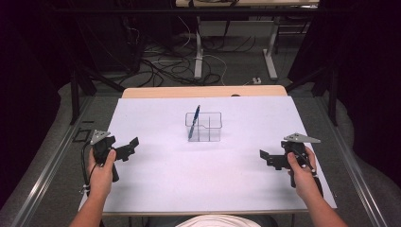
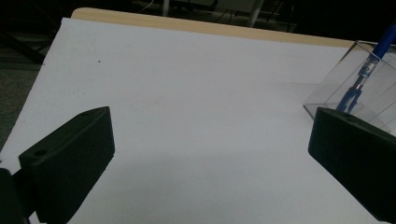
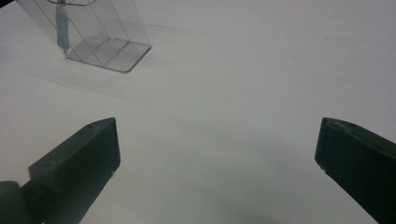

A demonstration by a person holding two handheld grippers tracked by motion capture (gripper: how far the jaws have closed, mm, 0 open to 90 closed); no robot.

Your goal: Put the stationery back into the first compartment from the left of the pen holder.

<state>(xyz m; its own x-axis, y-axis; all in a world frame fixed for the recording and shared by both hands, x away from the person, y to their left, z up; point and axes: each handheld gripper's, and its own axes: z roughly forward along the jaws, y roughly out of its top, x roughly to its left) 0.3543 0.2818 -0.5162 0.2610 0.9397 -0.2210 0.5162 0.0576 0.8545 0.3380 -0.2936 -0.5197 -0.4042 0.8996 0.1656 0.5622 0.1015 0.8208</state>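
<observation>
Over white mat | left tongs wide open, empty | right tongs wide open, empty

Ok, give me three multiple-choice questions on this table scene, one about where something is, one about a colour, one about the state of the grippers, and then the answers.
1. Where is the pen?
A. flat on the white sheet
B. standing in the clear organizer
C. held by the left gripper

2. What colour is the pen?
A. red
B. green
C. blue

3. How are the two grippers?
A. both open and empty
B. both shut
C. right gripper shut on the pen

Answers: 1 B, the pen leans upright inside a left compartment. 2 C, its barrel is blue in the high view. 3 A, each gripper view shows jaws wide apart with nothing between.
</observation>
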